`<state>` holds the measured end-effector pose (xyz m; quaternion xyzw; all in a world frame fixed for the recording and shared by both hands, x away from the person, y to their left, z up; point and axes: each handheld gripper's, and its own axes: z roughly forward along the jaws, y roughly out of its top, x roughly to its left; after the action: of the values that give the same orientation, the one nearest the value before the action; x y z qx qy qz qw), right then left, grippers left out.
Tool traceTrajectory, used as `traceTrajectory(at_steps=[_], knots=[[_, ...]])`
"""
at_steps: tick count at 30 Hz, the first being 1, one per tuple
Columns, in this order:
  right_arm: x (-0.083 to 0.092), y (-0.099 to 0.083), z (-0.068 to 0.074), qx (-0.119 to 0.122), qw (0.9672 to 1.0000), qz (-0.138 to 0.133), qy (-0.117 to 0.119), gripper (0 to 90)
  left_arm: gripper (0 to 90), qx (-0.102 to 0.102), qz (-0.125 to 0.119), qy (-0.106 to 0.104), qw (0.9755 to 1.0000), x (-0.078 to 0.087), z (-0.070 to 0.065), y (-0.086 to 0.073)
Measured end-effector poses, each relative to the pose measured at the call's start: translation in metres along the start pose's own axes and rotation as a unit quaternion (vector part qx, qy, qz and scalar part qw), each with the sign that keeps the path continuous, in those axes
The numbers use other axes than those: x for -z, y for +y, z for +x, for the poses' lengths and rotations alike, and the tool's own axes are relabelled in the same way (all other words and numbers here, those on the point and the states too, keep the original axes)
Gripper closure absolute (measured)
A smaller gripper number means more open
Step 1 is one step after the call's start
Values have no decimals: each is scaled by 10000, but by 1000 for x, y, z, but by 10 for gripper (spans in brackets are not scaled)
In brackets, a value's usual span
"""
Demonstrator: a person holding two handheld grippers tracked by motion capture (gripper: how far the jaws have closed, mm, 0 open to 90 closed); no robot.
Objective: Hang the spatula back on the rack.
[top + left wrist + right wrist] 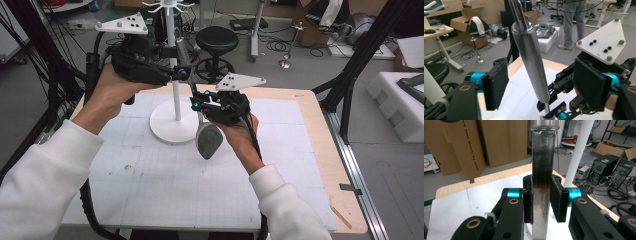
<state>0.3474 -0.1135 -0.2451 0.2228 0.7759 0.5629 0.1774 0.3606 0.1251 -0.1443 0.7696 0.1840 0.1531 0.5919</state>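
A metal spatula stands almost upright above the white mat, with its grey blade (208,140) at the bottom. My right gripper (201,103) is shut on its flat stem (542,177); in the right gripper view (542,203) both pads press the stem's sides. The spatula's round steel handle (531,62) rises to a wire loop (517,10). My left gripper (183,74) comes in from the left at handle height. In the left gripper view (543,83) its jaws stand on either side of the handle, with a gap on each side.
A white rack with a round base (165,127) and a thin pole (176,85) stands on the mat just behind the spatula. A black stool (216,42) sits beyond the table's far edge. White foam blocks (400,100) lie to the right, off the table.
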Motion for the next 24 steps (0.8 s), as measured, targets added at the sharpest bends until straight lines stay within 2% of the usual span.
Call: traceTrajectory(at_steps=[4,11,14,19,23,24], knots=[[-1,0,1,34,10000,12,-5,744,399,-30,39,34,10000,0,0,2],[-2,2,3,70,10000,9,-4,744,534,31,76,90,9999,-3,1,3],[-2,2,3,55,10000,16,-12,744,609,-29,47,161,9999,-3,2,3],[-3,2,2,67,10000,42,-9,744,663,-158,112,346,9992,-5,0,3],[-4,1,2,55,10000,40,-23,744,681,-77,99,323,9994,-6,-1,4],[-4,2,3,50,10000,36,-28,743,688,24,54,291,9996,-6,-2,4]])
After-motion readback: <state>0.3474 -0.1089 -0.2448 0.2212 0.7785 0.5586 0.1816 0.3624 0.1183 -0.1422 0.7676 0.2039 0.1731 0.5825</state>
